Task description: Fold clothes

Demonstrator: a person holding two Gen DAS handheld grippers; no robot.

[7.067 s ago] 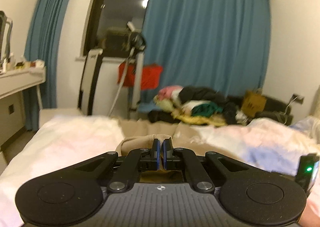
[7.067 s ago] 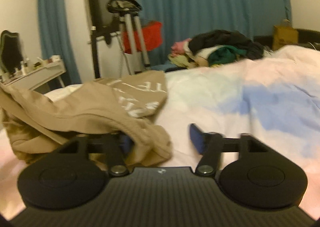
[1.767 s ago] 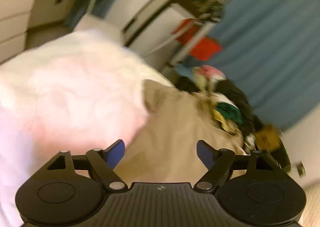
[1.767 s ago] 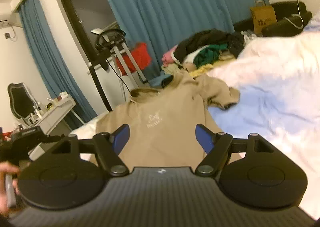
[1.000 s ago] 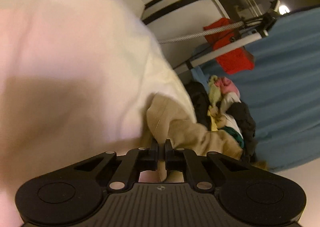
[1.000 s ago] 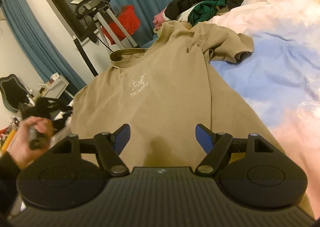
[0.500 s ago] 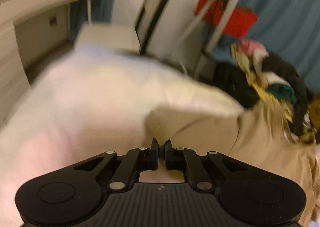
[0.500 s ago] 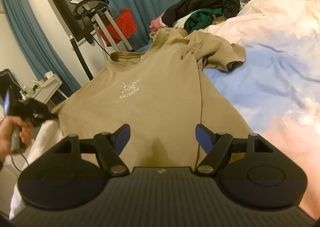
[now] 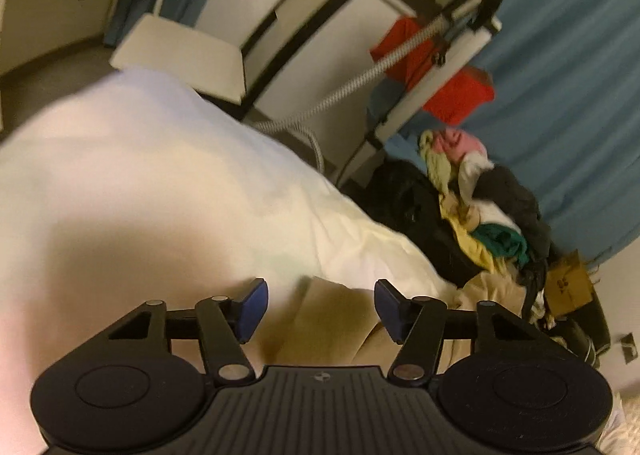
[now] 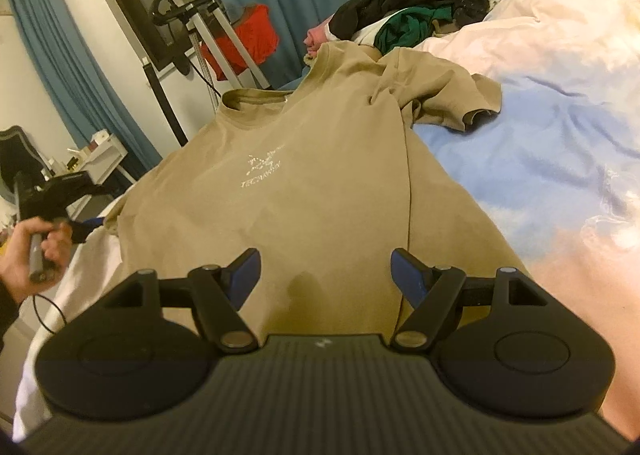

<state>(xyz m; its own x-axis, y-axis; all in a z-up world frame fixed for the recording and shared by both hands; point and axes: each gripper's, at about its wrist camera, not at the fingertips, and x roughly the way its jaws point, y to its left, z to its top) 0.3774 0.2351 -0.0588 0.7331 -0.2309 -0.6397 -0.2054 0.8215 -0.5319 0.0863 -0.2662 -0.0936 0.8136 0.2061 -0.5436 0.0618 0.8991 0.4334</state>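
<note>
Step in hand: the laying-out stage – the tan T-shirt (image 10: pixel 304 175) is lying face up, its chest print showing, spread along the bed (image 10: pixel 560 143), and no fold is in it yet.
Where the shirt is: its collar is pointing away toward the pile of clothes (image 10: pixel 404 15) at the far end, its hem is running under the right gripper (image 10: pixel 326 271), its far sleeve (image 10: pixel 460 99) is sitting crumpled on the blue part of the cover.
Left gripper (image 9: pixel 318 309): its jaws are opening just now; the shirt's near sleeve edge (image 9: pixel 332 319) is lying below the gap, and neither pad is pressing on it.
Left hand (image 10: pixel 32 251): it is showing in the right wrist view at the shirt's left side, off the edge of the bed.
Right gripper: it is hovering wide above the lower front of the shirt, nothing between its pads.
What the next move is calling for: probably smoothing that bunched far sleeve, then taking one side edge at shoulder and hem – one gripper each – and carrying it toward the middle.
Risk, as a judgement: the soft cover is likely to drag with the cloth if a gripper is biting too deep.
</note>
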